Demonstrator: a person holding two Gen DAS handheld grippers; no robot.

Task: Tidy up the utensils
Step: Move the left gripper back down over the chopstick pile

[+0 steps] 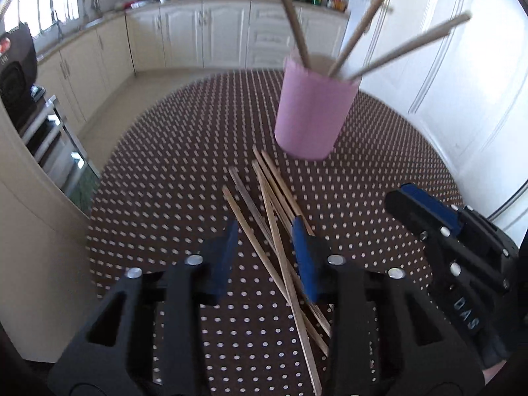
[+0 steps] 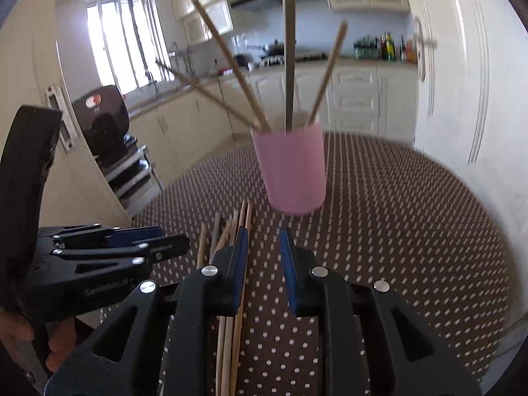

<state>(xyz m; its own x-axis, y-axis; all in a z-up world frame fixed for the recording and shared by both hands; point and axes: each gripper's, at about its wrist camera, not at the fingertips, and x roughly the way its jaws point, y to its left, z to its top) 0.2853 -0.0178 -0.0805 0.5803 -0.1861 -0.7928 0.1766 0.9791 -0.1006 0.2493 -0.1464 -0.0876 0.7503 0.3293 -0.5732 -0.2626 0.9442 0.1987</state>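
Fingers (image 1: 231, 254) on my left gripper (image 1: 265, 252) stand apart, blue pads facing each other over the pile of loose chopsticks (image 1: 274, 227) on the table (image 1: 158, 178). Several sticks run through the gap between the pads, but I see neither pad pressing on one, so I read nothing as gripped. From this camera the pile fans out from the middle toward 6 o'clock, with the sticks crossing one another.

My right gripper (image 2: 264, 264) also has its fingers (image 2: 242, 260) apart, with a narrower gap and only the dotted tablecloth showing between the pads. Its left finger lies over the pile's right edge, and the chopsticks (image 2: 227, 346) pass beneath it toward 6 o'clock; I cannot tell if it touches them. In the left wrist view the right gripper (image 1: 415, 204) shows at 4 o'clock, just beside the pile.

At 12 o'clock of the pile stands the pink cup (image 1: 313, 112), upright on the table, just beyond the stick tips. It holds upright chopsticks (image 2: 290, 66) that splay outward; four show in the right wrist view. In that same view the left gripper (image 2: 175, 244) sits at 9 o'clock, with the person's hand (image 2: 59, 346) below it.
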